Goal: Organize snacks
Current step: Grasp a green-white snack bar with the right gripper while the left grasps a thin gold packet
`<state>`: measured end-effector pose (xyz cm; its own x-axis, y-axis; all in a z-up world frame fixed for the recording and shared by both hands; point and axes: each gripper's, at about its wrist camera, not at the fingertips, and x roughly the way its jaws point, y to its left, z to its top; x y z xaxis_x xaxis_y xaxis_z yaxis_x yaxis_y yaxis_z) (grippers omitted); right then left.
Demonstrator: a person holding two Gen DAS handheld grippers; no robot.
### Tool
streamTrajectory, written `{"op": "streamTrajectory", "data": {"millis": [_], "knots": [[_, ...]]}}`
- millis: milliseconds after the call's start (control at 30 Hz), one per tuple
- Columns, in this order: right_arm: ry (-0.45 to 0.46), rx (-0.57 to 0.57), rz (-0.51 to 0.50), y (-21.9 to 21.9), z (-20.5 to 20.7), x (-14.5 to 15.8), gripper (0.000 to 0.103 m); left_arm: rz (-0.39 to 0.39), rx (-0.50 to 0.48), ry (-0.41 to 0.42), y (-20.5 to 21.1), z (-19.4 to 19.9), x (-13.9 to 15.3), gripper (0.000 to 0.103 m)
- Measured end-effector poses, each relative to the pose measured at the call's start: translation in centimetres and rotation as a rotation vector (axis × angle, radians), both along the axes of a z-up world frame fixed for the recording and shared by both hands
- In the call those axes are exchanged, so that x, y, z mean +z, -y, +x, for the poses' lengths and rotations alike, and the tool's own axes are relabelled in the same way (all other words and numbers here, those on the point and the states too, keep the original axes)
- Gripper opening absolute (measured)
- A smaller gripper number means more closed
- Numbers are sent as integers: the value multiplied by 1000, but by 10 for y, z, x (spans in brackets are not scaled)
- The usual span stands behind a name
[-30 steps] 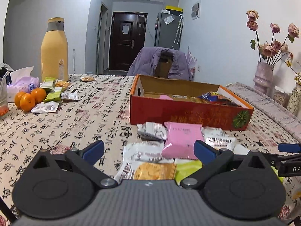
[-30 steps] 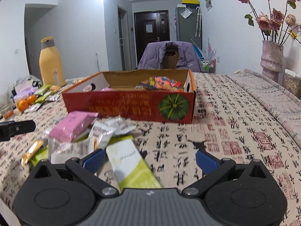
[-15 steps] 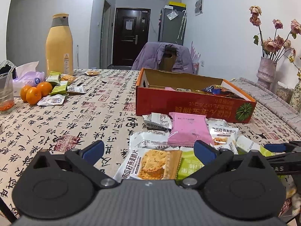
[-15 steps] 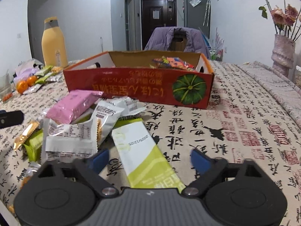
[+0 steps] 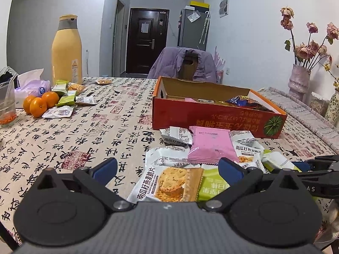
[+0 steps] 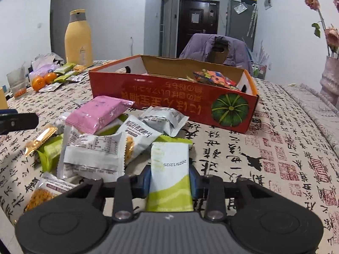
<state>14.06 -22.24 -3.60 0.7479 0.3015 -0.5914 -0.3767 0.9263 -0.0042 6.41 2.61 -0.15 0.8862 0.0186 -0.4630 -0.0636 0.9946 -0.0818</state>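
My right gripper [image 6: 170, 181] is shut on a white and lime-green snack packet [image 6: 169, 169], its blue pads pressed against both long sides. To its left lies a heap of snack packets [image 6: 93, 146] topped by a pink packet [image 6: 96, 114]. Behind the heap stands the red cardboard box [image 6: 180, 103] with several snacks inside. My left gripper [image 5: 167, 169] is open above a cracker packet [image 5: 167, 183] at the near edge of the same heap, with the pink packet [image 5: 208, 145] and the box [image 5: 211, 118] beyond. The right gripper [image 5: 305, 167] shows at the right edge.
A tall yellow bottle [image 5: 66, 50], oranges [image 5: 38, 103], a tissue pack [image 5: 31, 84], a glass [image 5: 7, 108] and several more packets [image 5: 63, 97] sit at the table's far left. A vase of dried roses [image 5: 299, 80] stands on the right. A chair with a purple jacket [image 5: 184, 63] is behind the table.
The right gripper's jaws have shut onto the green and white packet, which lay between them before. The left wrist view has tipped down slightly towards the heap.
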Motion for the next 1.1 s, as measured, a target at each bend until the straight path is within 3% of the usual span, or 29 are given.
{"op": "streamTrajectory", "data": {"millis": [433, 1100], "knots": [[111, -124, 93, 28, -15, 17, 34, -19, 38, 3, -13, -2, 2, 103], [99, -131, 115, 29, -19, 10, 34, -67, -15, -117, -14, 27, -26, 103]]}}
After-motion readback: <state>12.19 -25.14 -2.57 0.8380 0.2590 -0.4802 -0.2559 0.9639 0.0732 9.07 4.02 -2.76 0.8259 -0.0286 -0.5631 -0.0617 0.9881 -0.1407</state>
